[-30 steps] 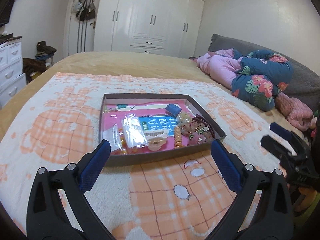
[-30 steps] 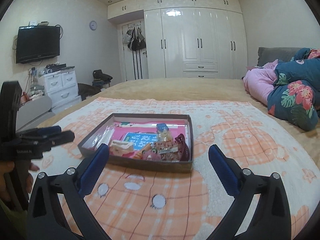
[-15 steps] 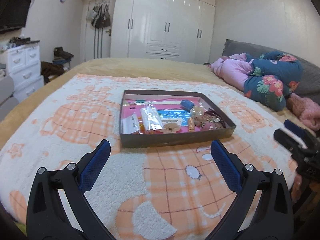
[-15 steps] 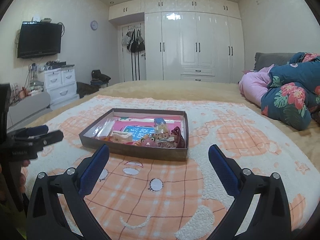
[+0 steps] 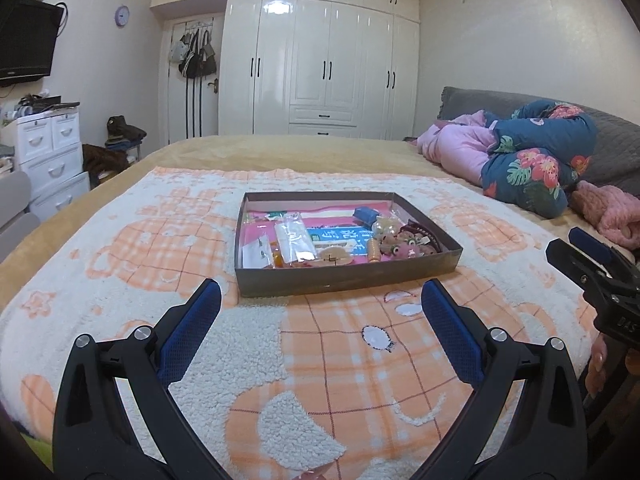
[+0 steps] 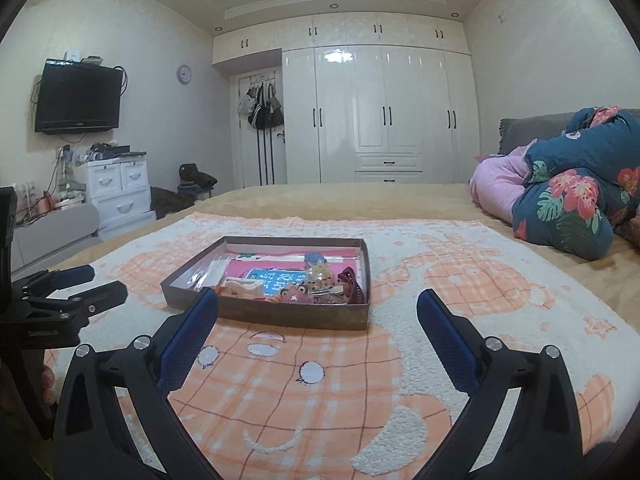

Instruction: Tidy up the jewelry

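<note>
A shallow brown box (image 5: 344, 276) sits on an orange-and-white blanket (image 5: 320, 360) on the bed. It holds a clear plastic bag (image 5: 292, 238), a beige hair clip (image 5: 334, 257), a blue block (image 5: 365, 213), a dark claw clip (image 5: 424, 236) and several small trinkets. The box also shows in the right wrist view (image 6: 280, 312). My left gripper (image 5: 320, 312) is open and empty, short of the box's near wall. My right gripper (image 6: 318, 320) is open and empty, short of the box. Each gripper shows at the edge of the other's view.
Folded pink and blue floral quilts (image 5: 532, 160) lie at the right of the bed. A white drawer unit (image 5: 52, 152) and a chair stand left of the bed. White wardrobes (image 5: 320, 68) fill the far wall. A TV (image 6: 78, 96) hangs at left.
Both grippers have pulled back and lowered away from the box, which now looks smaller and farther. Both stay open and empty.
</note>
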